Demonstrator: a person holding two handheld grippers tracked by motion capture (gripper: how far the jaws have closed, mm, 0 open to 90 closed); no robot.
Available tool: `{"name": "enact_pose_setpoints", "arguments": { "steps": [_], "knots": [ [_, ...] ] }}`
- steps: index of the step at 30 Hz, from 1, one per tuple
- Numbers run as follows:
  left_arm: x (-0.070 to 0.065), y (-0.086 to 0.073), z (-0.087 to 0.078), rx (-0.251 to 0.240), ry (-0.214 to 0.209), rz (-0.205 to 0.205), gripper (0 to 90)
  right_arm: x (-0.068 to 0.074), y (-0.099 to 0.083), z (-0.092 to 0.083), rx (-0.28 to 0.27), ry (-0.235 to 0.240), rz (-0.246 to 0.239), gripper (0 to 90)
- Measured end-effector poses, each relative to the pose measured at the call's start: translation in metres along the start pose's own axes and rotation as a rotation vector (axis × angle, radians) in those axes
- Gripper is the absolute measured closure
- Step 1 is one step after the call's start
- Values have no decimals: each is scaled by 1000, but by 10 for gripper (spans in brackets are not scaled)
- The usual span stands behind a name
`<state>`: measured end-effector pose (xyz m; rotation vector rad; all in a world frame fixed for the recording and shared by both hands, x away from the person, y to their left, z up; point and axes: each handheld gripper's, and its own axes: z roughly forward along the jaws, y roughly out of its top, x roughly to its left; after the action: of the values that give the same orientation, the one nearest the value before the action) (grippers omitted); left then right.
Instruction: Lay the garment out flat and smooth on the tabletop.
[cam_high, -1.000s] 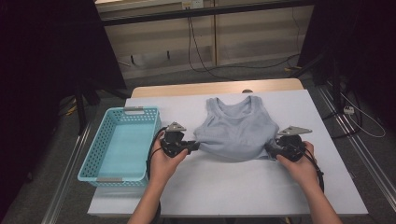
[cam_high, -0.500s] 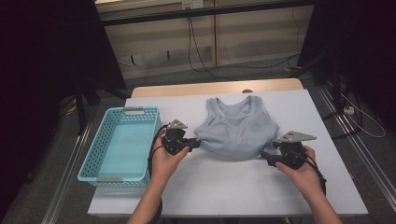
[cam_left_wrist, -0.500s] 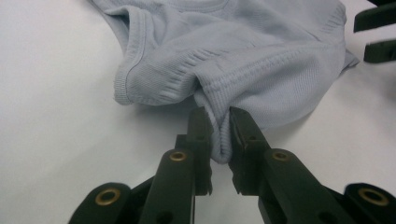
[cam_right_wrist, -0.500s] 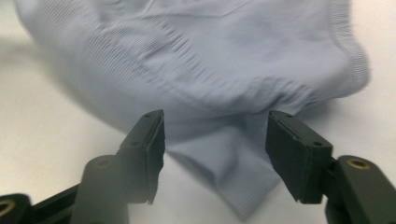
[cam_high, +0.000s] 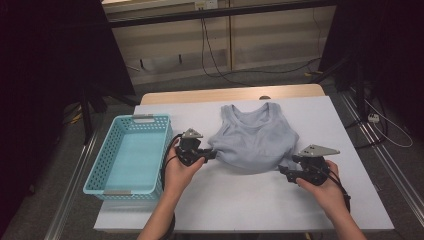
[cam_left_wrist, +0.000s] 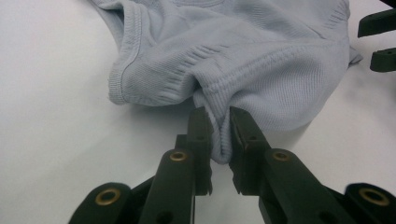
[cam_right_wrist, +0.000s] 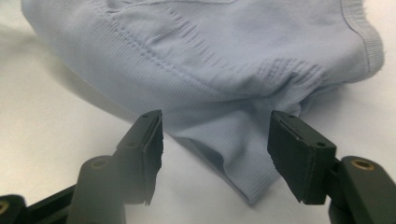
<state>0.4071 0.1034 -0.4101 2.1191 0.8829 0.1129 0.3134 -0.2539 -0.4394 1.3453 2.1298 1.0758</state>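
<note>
Pinching vest hem, left gripper; right gripper released, corner between jaws.

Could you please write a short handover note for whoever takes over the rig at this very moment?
Left claw: shut on the hem corner of the tank top, fabric pinched between the jaws.
Right claw: open; its jaws have just been opening, with the other hem corner lying loose between them, unpressed.
The tank top lies flat on the white table, neckline away from the person. The blue basket sits to its left, nothing in it.
Done: the garment is spread out.
Left, probably: fold it, or move it into the basket.
</note>
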Motion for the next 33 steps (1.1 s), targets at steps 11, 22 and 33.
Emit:
{"name": "enact_pose_setpoints", "arguments": {
  "steps": [11, 22, 33],
  "knots": [
    [0, -3, -1, -3, -8, -8, 794, 17, 4, 11, 8, 49, -78, 446],
    [-1, -6, -4, 6, -4, 6, 795, 5, -1, 24, 62, -12, -109, 591],
    [-3, -3, -4, 3, -17, 12, 795, -12, 1, 15, 33, 13, -53, 893]
  ]
}}
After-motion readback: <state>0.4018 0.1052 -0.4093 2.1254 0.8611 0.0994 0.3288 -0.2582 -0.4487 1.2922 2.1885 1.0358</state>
